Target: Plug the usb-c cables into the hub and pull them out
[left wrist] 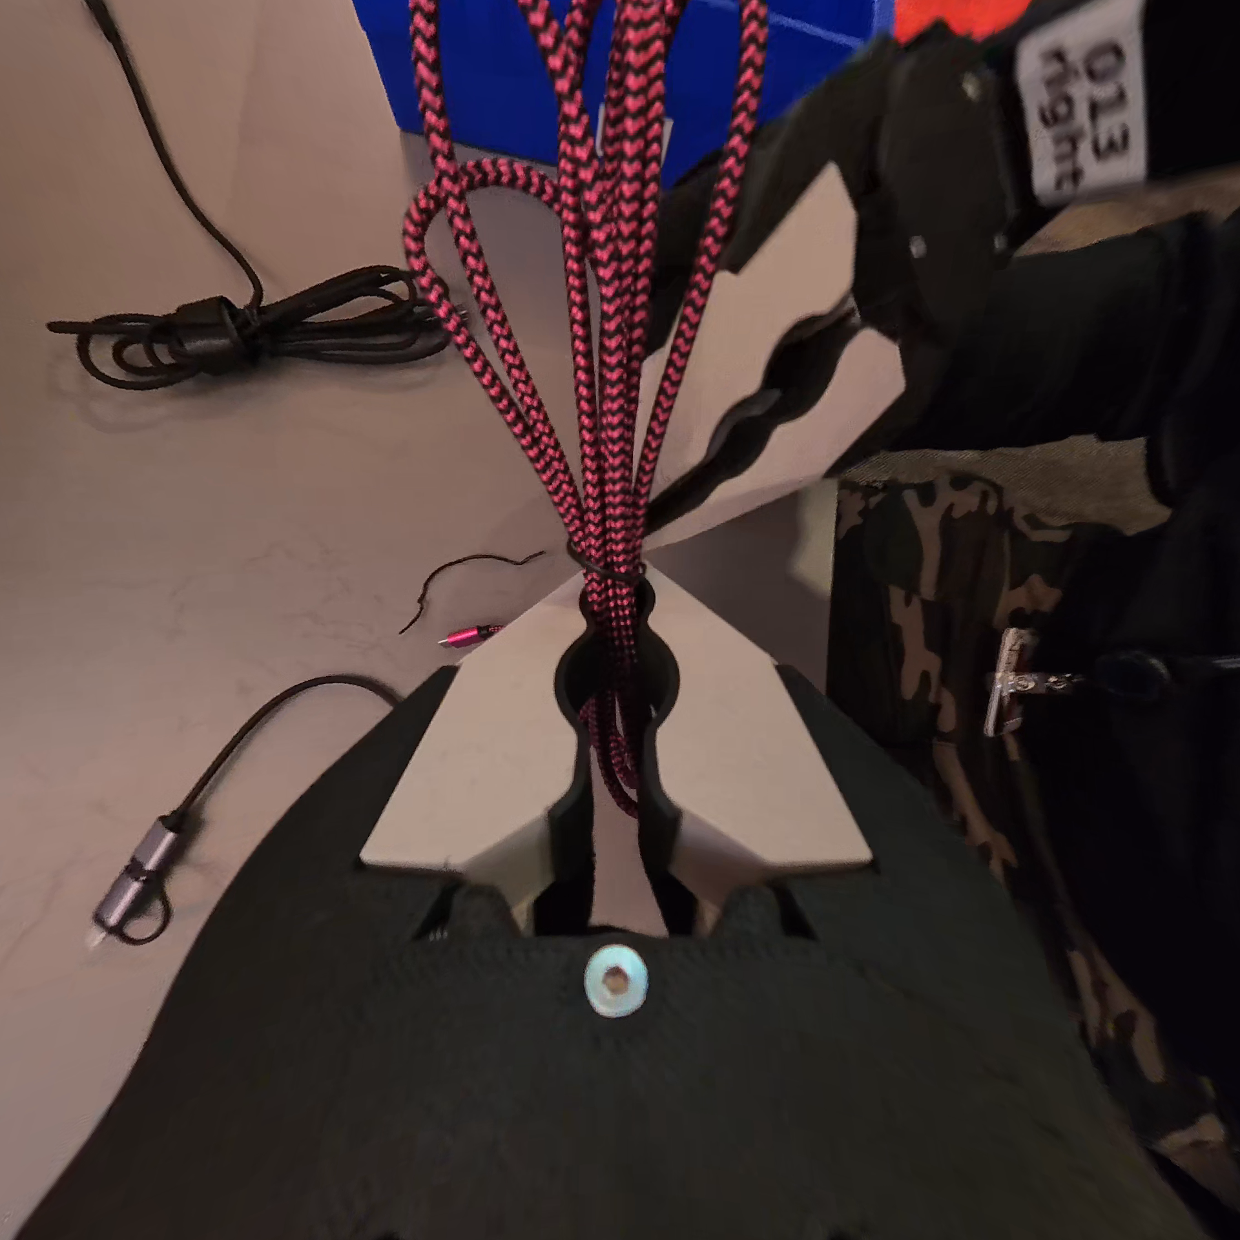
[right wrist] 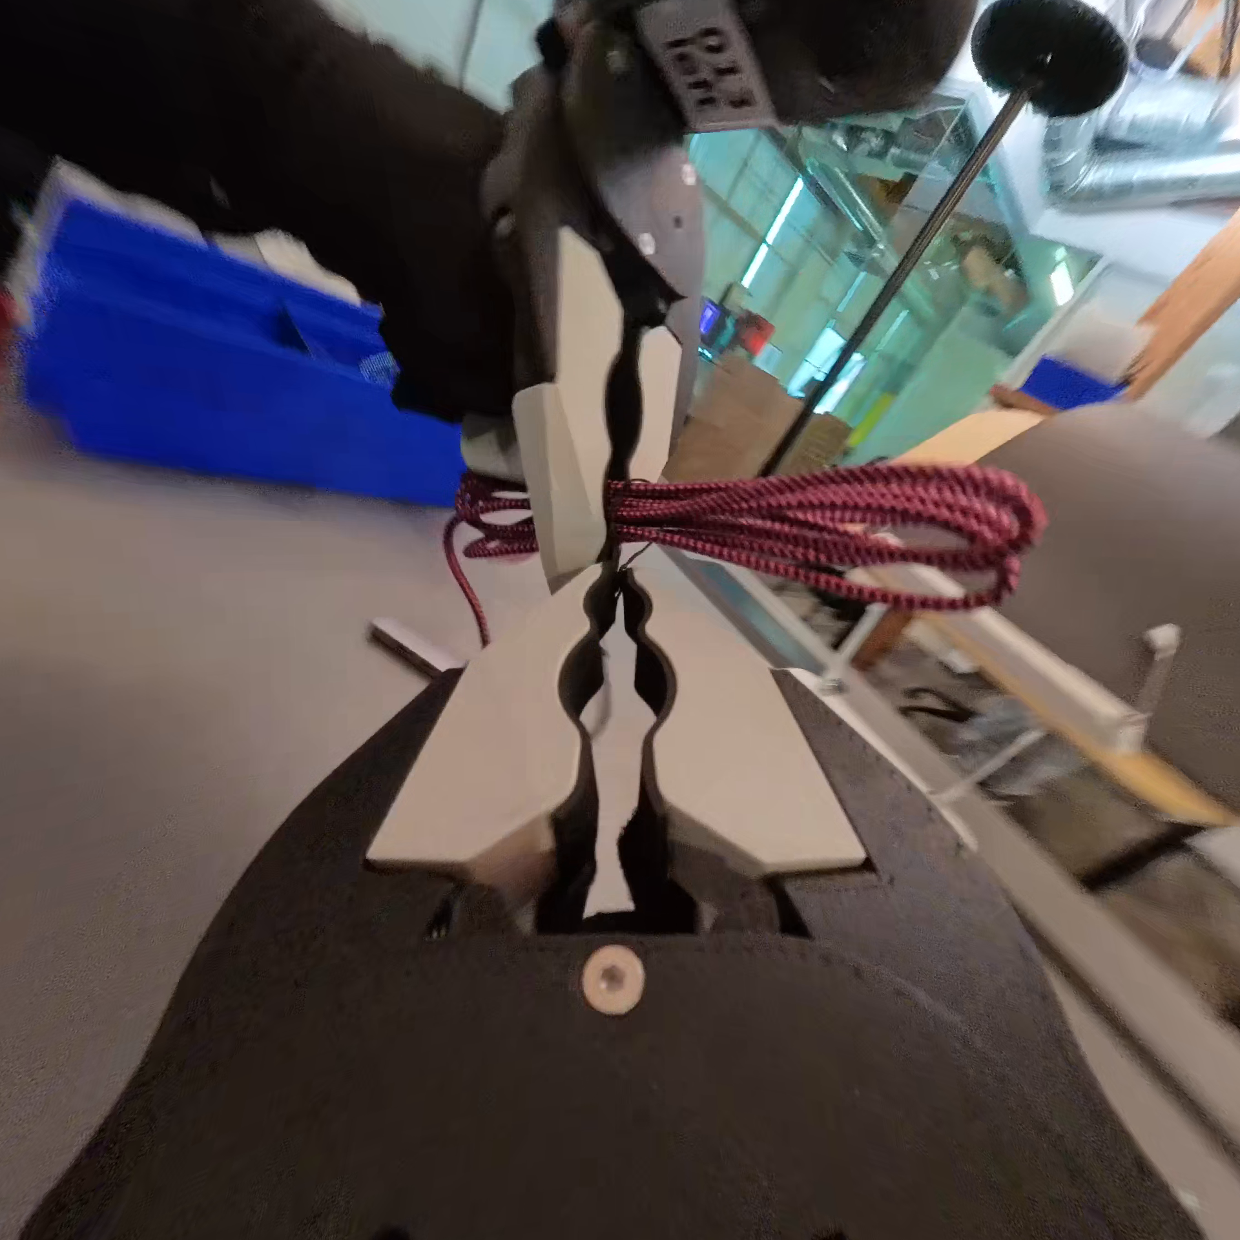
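Cables lie across the pale desk (left wrist: pixel 168 537) from left to right in the left wrist view: a coiled black cable (left wrist: pixel 221 332) far left, a grey adapter plug (left wrist: pixel 137 872) on a dark lead nearer the camera, then a loose black twist tie (left wrist: pixel 470 577) and a small pink connector tip (left wrist: pixel 470 634) resting on the desk. At centre the left gripper (left wrist: pixel 614 604) is clamped on the pink braided cable bundle (left wrist: pixel 604 322), its fingers pinching just below the thin black tie (left wrist: pixel 607 570) that binds the strands, with the loops fanning out beyond the tips. A blue bin (left wrist: pixel 510 87) stands behind. To the right the right gripper (right wrist: pixel 614 590) meets the bundle tip to tip; its fingers look nearly closed, probably nipping the tie itself, though blur keeps that uncertain. No hub can be made out in either view, so plugging is judged not yet begun; the step in hand appears to be freeing the bundle. From here the tie may slip from so thin a pinch, or a hard tug may drag the whole bundle out of the left gripper. Loops springing free could also tangle round the fingers or sweep the connector off the desk edge at the right.
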{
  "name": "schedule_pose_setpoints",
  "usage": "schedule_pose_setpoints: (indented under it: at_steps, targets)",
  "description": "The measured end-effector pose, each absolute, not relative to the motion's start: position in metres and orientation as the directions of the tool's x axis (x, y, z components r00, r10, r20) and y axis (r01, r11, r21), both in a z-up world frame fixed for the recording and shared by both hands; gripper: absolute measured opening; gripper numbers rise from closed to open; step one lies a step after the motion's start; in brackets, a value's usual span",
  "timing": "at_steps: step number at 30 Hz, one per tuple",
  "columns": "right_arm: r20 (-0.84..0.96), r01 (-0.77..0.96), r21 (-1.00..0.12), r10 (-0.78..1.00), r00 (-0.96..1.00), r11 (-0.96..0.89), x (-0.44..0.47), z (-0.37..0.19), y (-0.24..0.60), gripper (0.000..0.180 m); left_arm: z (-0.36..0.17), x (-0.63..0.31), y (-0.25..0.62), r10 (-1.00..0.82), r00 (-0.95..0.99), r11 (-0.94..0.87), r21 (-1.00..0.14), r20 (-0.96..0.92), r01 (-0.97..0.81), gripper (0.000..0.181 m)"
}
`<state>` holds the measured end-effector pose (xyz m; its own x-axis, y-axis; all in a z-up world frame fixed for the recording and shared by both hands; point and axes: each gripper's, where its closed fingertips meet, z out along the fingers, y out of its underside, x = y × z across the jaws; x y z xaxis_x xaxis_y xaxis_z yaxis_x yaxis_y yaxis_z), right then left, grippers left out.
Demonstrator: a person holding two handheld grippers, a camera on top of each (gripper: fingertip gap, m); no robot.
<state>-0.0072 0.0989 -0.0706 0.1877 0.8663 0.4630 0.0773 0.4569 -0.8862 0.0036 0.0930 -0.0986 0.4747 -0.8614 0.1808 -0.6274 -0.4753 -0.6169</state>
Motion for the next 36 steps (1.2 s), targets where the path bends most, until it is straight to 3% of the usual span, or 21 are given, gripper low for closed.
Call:
schedule_pose_setpoints:
  at_steps: [4, 8, 9, 11, 15, 17, 19, 22, 26, 31, 36]
  targets:
    - [0.696, 0.249, -0.717, 0.685, 0.216, 0.651, -0.007, -0.066, 0.100, 0.000, -0.094, 0.005, 0.091, -0.835, 0.481, -0.529, -0.632, 0.269, -0.566, 0.001]
    - [0.910, 0.438, -0.414, 0.377, 0.173, 0.798, -0.007, -0.060, 0.098, 0.000, -0.089, 0.006, 0.088, -0.817, 0.479, -0.562, -0.631, 0.321, -0.535, 0.002]
    - [0.918, 0.448, -0.395, 0.360, 0.165, 0.802, -0.007, -0.059, 0.097, 0.000, -0.088, 0.006, 0.087, -0.813, 0.479, -0.569, -0.630, 0.332, -0.528, 0.001]
    - [0.883, 0.406, -0.466, 0.441, 0.158, 0.786, -0.008, -0.059, 0.095, 0.000, -0.087, 0.005, 0.086, -0.820, 0.479, -0.555, -0.635, 0.313, -0.537, 0.001]
    - [0.473, 0.141, -0.878, 0.873, 0.121, 0.457, -0.005, -0.052, 0.089, 0.000, -0.080, 0.006, 0.088, -0.854, 0.479, -0.477, -0.675, 0.203, -0.563, 0.001]
    - [0.187, 0.023, -0.982, 0.982, 0.038, 0.186, -0.003, -0.047, 0.086, 0.000, -0.075, 0.009, 0.090, -0.871, 0.468, -0.428, -0.700, 0.151, -0.572, 0.001]
    - [-0.076, -0.061, -0.995, 0.995, -0.057, -0.080, 0.000, -0.042, 0.086, 0.000, -0.071, 0.010, 0.092, -0.884, 0.461, -0.374, -0.713, 0.081, -0.593, 0.001]
    - [-0.367, -0.110, -0.913, 0.908, -0.203, -0.394, 0.001, -0.038, 0.083, 0.000, -0.068, 0.010, 0.095, -0.894, 0.448, -0.296, -0.720, -0.023, -0.628, 0.001]
    - [-0.607, -0.118, -0.706, 0.683, -0.407, -0.698, 0.005, -0.032, 0.080, 0.000, -0.062, 0.012, 0.100, -0.886, 0.433, -0.185, -0.731, -0.165, -0.657, 0.001]
    - [-0.712, -0.051, -0.428, 0.371, -0.596, -0.902, 0.006, -0.030, 0.081, 0.000, -0.056, 0.009, 0.111, -0.797, 0.401, -0.011, -0.654, -0.451, -0.756, 0.001]
    - [-0.693, -0.014, -0.314, 0.239, -0.680, -0.949, 0.005, -0.028, 0.079, 0.000, -0.047, 0.010, 0.116, -0.678, 0.381, 0.121, -0.606, -0.629, -0.786, 0.001]
